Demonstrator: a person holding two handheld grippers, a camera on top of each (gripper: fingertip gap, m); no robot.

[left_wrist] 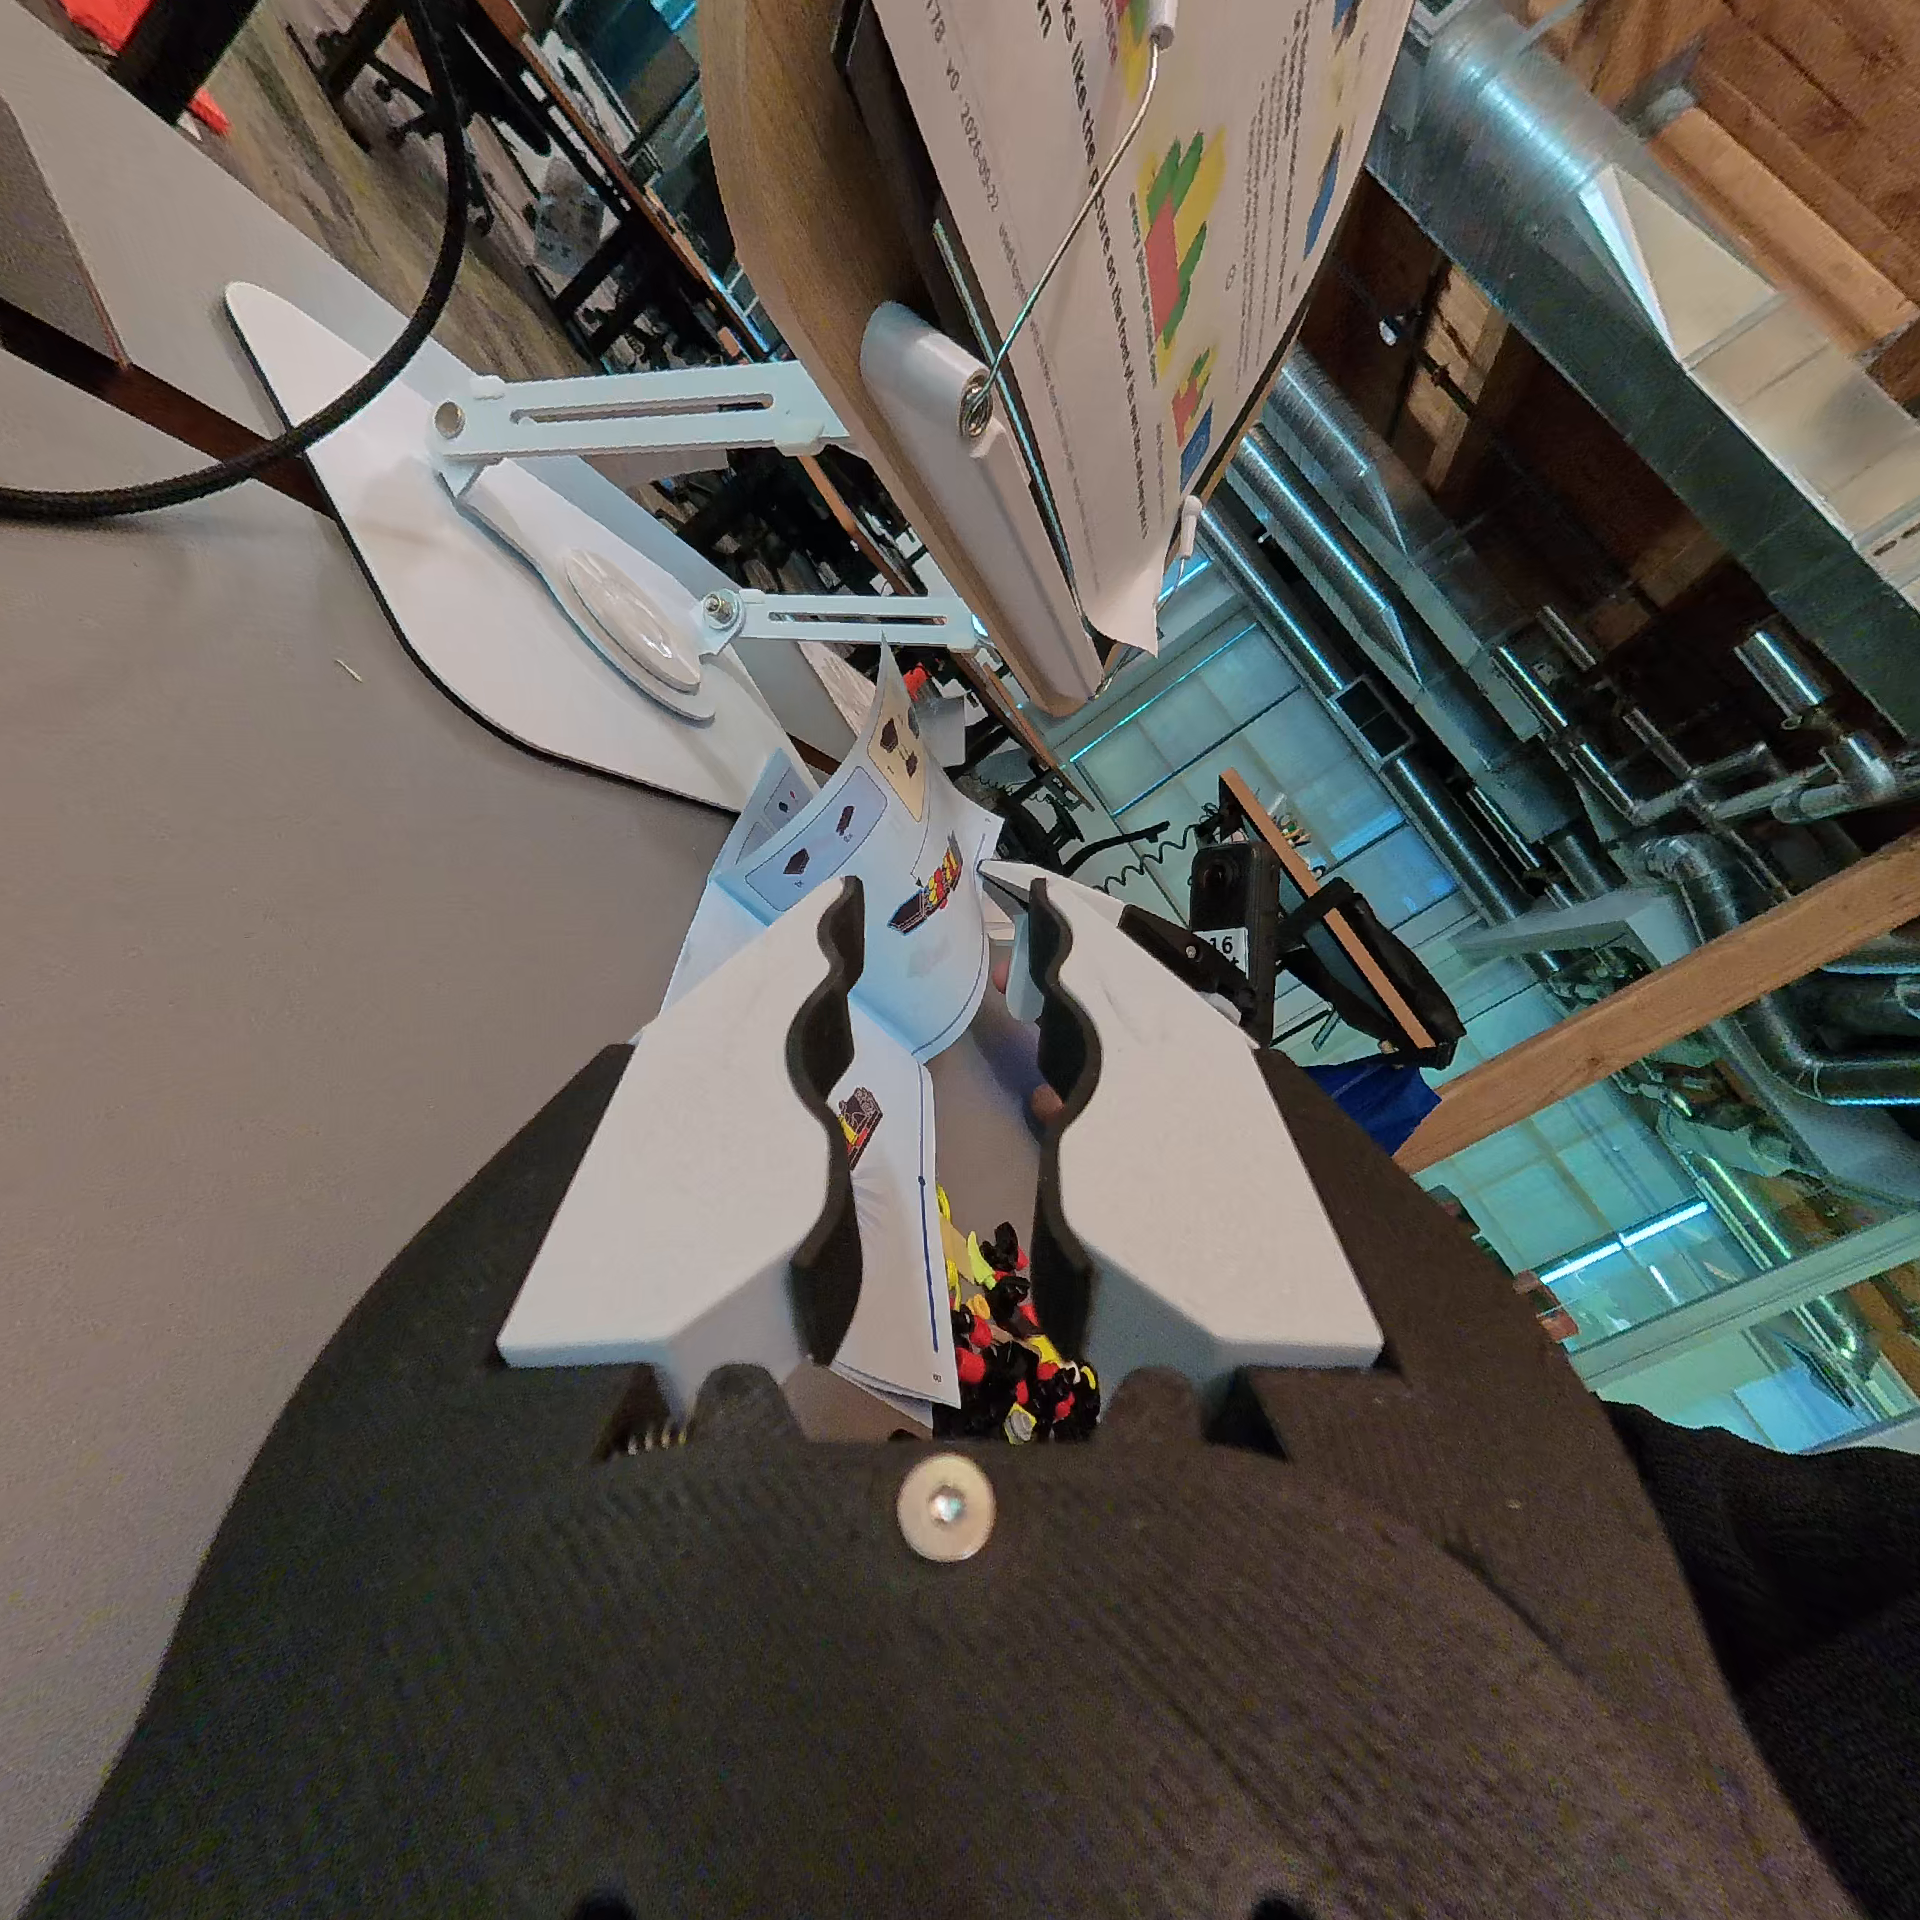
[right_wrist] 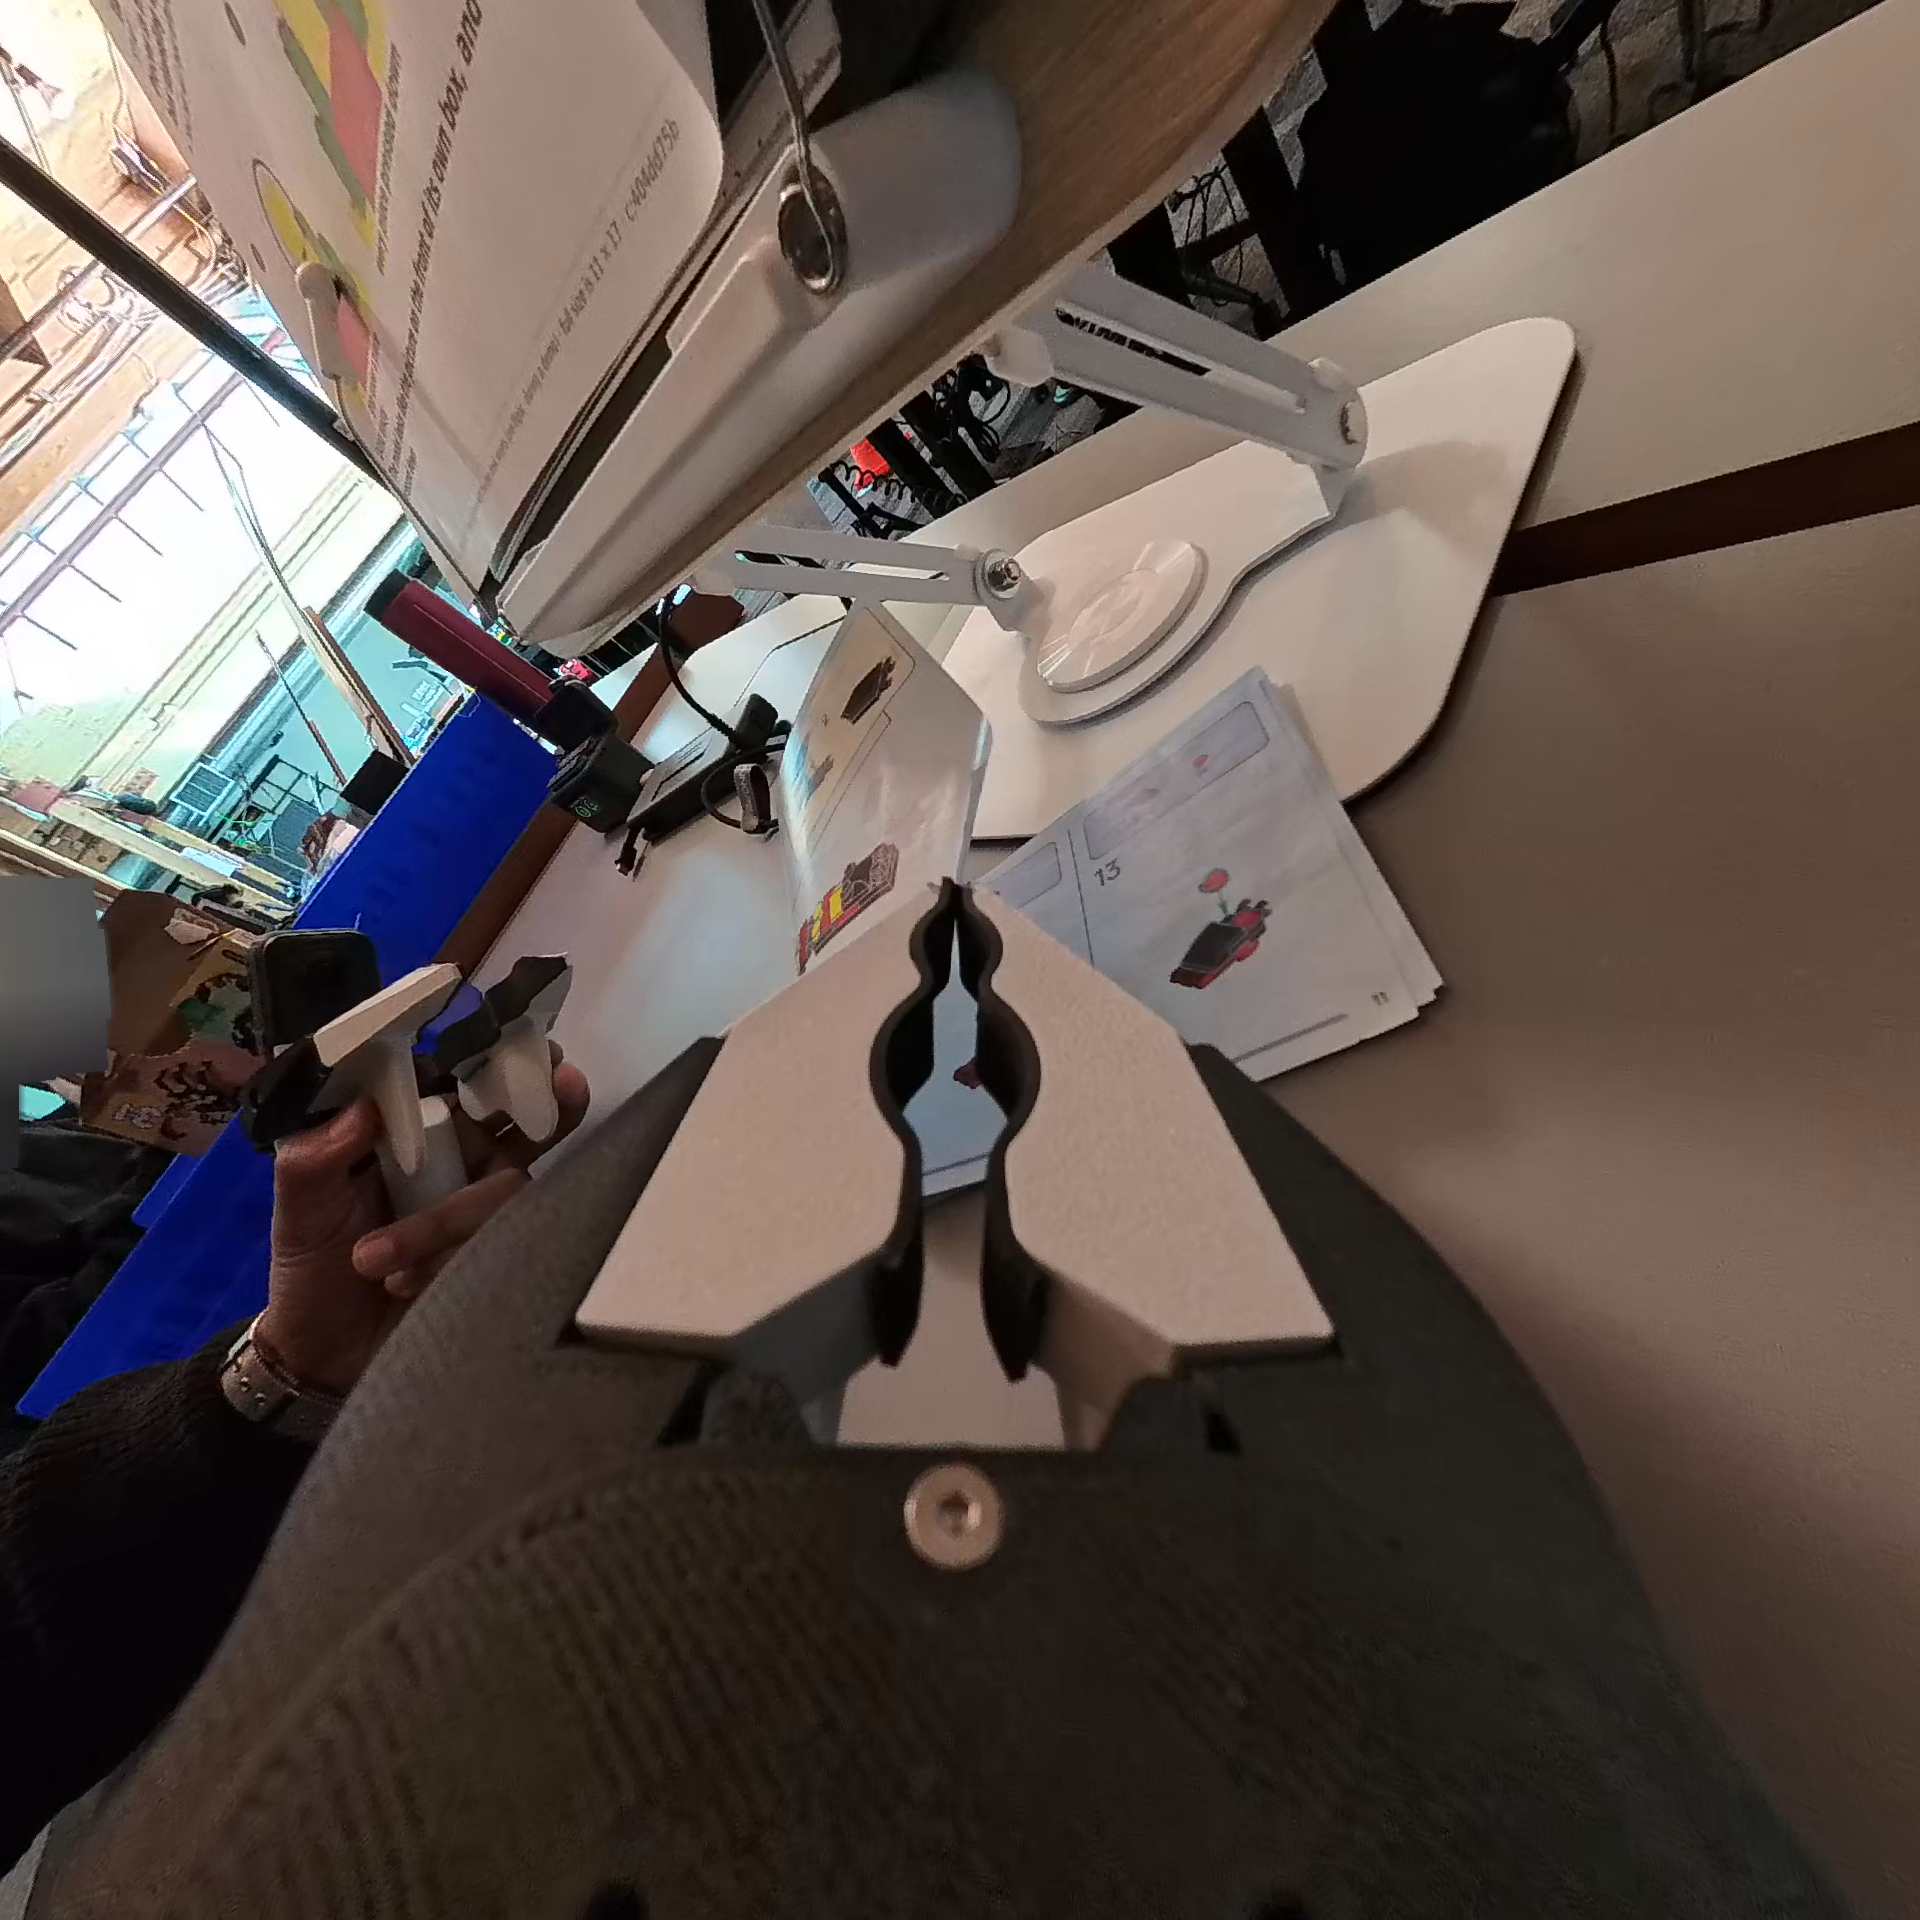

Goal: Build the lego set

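Left tool (left_wrist: 945, 914) fingers apart, nothing between them, poised over instruction booklet (left_wrist: 914, 935) on grey desk (left_wrist: 260, 987). Loose lego pieces (left_wrist: 1013, 1340), black, red, yellow, heaped just beside booklet's near edge. Right tool (right_wrist: 954, 902) tips pressed together on raised booklet page (right_wrist: 883, 790); remaining pages flat on desk. White document stand (right_wrist: 1299, 582) just behind booklet, printed sheet (right_wrist: 468, 260) clipped above.

Around the grey table (left_wrist: 208, 935) with its white document stand (right_wrist: 1247, 582), silver ducts (left_wrist: 1507, 239) and wooden beams (left_wrist: 1662, 987) run above, tall bright windows (right_wrist: 156, 582) stand beyond, and blue bins (right_wrist: 416, 831) sit beside it.
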